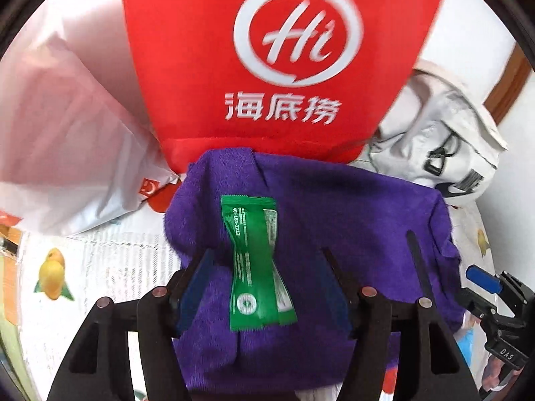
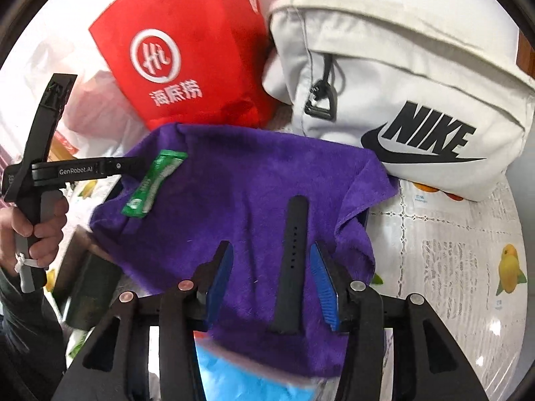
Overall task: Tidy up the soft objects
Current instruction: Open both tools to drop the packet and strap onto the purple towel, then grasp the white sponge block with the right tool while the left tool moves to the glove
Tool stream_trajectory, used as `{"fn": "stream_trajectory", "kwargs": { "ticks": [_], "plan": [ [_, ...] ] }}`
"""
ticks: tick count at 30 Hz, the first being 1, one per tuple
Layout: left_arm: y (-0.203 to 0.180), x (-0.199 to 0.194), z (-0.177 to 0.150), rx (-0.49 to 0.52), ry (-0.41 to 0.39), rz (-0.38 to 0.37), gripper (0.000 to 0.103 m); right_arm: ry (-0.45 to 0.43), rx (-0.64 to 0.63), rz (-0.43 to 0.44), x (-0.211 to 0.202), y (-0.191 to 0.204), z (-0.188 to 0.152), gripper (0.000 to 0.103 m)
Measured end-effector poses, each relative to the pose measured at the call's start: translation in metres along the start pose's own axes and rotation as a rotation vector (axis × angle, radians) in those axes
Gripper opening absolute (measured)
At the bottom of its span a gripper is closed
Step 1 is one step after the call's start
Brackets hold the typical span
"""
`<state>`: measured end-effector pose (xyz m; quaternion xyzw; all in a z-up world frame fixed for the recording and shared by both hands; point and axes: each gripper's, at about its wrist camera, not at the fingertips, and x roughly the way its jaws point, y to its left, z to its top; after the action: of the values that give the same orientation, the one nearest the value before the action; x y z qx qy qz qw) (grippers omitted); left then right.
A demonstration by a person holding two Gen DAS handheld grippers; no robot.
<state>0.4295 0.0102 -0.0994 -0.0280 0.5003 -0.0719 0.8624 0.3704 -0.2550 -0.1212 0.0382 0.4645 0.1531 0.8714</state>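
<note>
A purple towel (image 1: 334,220) lies spread on the table, also in the right wrist view (image 2: 240,193). On it lie a green sachet (image 1: 257,267), seen at the towel's left in the right wrist view (image 2: 152,183), and a black watch strap (image 2: 292,267), seen in the left wrist view (image 1: 418,260). My left gripper (image 1: 264,284) is open, its fingers on either side of the sachet. My right gripper (image 2: 271,287) is open, with the strap between its blue pads (image 2: 322,287).
A red Hi bag (image 1: 267,60) stands behind the towel. A white Nike bag (image 2: 401,100) lies to the right. A white plastic bag (image 1: 67,133) is at left. A blue item (image 2: 247,374) peeks from under the towel. The tablecloth (image 2: 468,250) has fruit prints.
</note>
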Motion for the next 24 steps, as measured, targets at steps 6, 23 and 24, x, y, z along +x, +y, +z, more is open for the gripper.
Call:
{"fn": "stream_trajectory", "kwargs": {
  "ticks": [6, 23, 24],
  "plan": [
    [-0.011, -0.051, -0.024, 0.025, -0.08, -0.015, 0.062, -0.027, -0.011, 0.007, -0.031, 0.02, -0.02, 0.051],
    [-0.007, -0.147, -0.165, -0.006, -0.12, -0.079, 0.063, -0.122, 0.043, -0.003, -0.116, 0.066, -0.132, 0.052],
    [-0.007, -0.148, -0.173, -0.01, -0.112, -0.087, 0.064, -0.119, 0.038, -0.002, -0.118, 0.067, -0.137, 0.052]
  ]
}}
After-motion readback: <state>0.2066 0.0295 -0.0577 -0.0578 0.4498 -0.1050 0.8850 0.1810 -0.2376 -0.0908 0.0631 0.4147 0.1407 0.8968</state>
